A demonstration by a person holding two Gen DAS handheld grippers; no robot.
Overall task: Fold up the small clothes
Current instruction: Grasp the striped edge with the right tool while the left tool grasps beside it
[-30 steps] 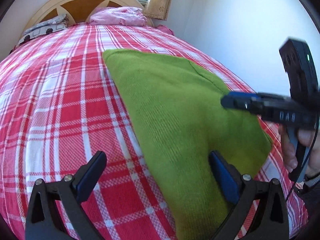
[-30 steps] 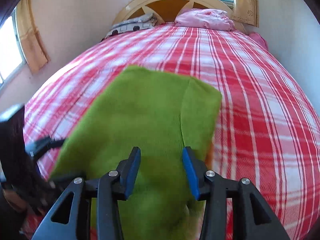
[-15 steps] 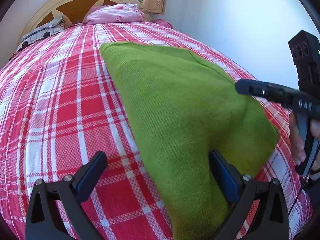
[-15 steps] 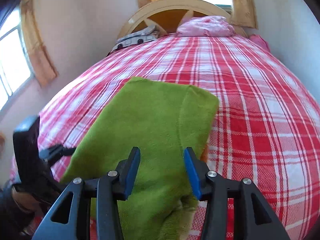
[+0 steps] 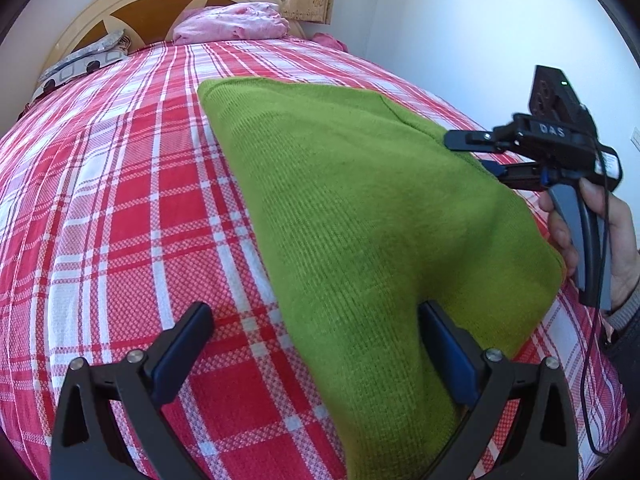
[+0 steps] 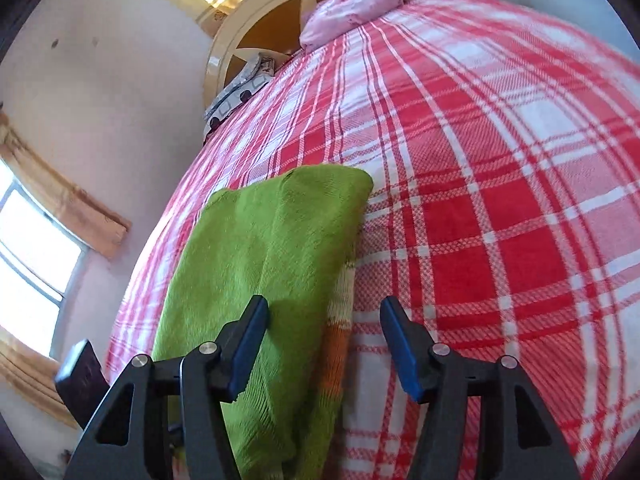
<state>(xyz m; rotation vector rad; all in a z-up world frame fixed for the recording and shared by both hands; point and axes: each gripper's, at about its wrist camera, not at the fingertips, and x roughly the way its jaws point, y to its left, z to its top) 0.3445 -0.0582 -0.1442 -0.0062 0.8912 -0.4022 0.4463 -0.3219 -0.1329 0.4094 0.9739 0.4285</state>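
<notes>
Underneath, a red plaid bedspread (image 5: 120, 208) fills both frames, headboard (image 5: 160, 4) and pink pillow (image 5: 232, 26) at top, white walls around. Green knit (image 5: 360, 208) lies folded centre-right. Left gripper (image 5: 316, 344) and right gripper (image 6: 324, 344) both spread, empty

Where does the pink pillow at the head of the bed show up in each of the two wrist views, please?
Left wrist view: pink pillow at top centre, against the headboard.
Right wrist view: pink pillow at top, right of centre, beside the same headboard.
Shared landmark: the green garment on the plaid bedspread.
</notes>
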